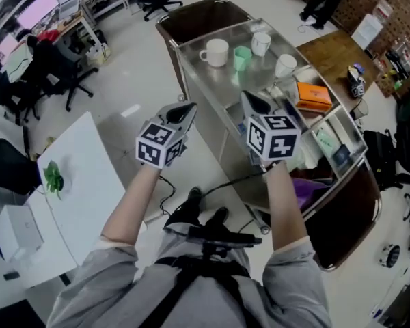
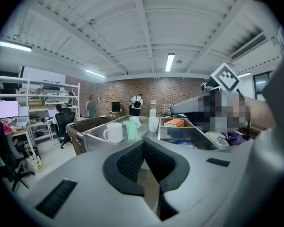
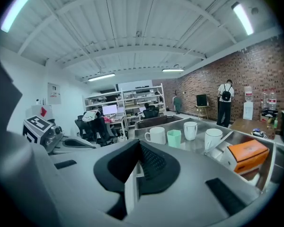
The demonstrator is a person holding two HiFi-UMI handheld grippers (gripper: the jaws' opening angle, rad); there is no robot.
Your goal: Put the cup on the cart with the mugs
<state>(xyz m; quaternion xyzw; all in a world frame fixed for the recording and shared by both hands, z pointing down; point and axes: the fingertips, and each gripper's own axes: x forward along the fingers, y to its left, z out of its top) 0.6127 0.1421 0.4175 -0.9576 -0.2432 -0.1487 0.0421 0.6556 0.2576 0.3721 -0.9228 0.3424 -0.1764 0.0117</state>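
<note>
A pale green cup (image 1: pixel 242 57) stands upright on the steel top of the cart (image 1: pixel 212 80), among three white mugs (image 1: pixel 215 52). The left gripper view shows the same cup (image 2: pixel 131 130) beside a white mug (image 2: pixel 114 132). In the right gripper view the cup (image 3: pixel 173 138) stands between two of the mugs (image 3: pixel 156 135). My left gripper (image 1: pixel 186 108) hovers off the cart's near side, its jaws shut and empty (image 2: pixel 143 145). My right gripper (image 1: pixel 251 101) is held above the cart's near edge, short of the cup, shut on nothing (image 3: pixel 138 145).
An orange box (image 1: pixel 313 96) lies in the cart's right compartment, with packets on the shelf below. A white table (image 1: pixel 89 183) with a green item (image 1: pixel 52 176) is at the left. Office chairs (image 1: pixel 61 74) and desks stand behind. A person (image 3: pixel 225 103) stands by the brick wall.
</note>
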